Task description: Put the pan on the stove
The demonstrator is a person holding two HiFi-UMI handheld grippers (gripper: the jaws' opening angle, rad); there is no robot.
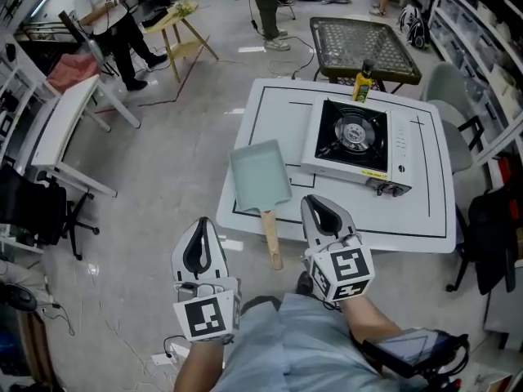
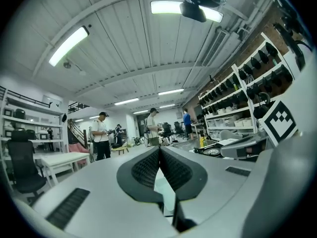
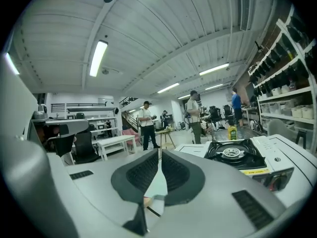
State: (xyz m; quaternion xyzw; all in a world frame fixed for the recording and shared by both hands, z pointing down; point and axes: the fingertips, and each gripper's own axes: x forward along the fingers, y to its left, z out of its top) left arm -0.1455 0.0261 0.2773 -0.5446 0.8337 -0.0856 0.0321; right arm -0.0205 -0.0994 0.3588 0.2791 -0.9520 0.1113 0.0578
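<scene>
A pale blue-green rectangular pan (image 1: pixel 260 172) with a wooden handle (image 1: pixel 271 240) lies on the front left of the white table (image 1: pixel 425 211), the handle sticking out over the near edge. To its right stands a portable gas stove (image 1: pixel 353 141) with a bare burner. My left gripper (image 1: pixel 202 222) hangs shut and empty left of the handle, off the table. The right gripper (image 1: pixel 314 201) is shut and empty over the table's front edge, right of the handle. Past the closed left gripper (image 2: pixel 159 148) and right gripper (image 3: pixel 159 150) a slice of the pan (image 3: pixel 157 185) shows.
A yellow bottle (image 1: pixel 363 82) stands at the table's far edge behind the stove, with a mesh-topped table (image 1: pixel 364 46) beyond it. White benches (image 1: pixel 51 129) and a black chair (image 1: pixel 37 211) are on the left. People stand at the back. Shelves line the right wall.
</scene>
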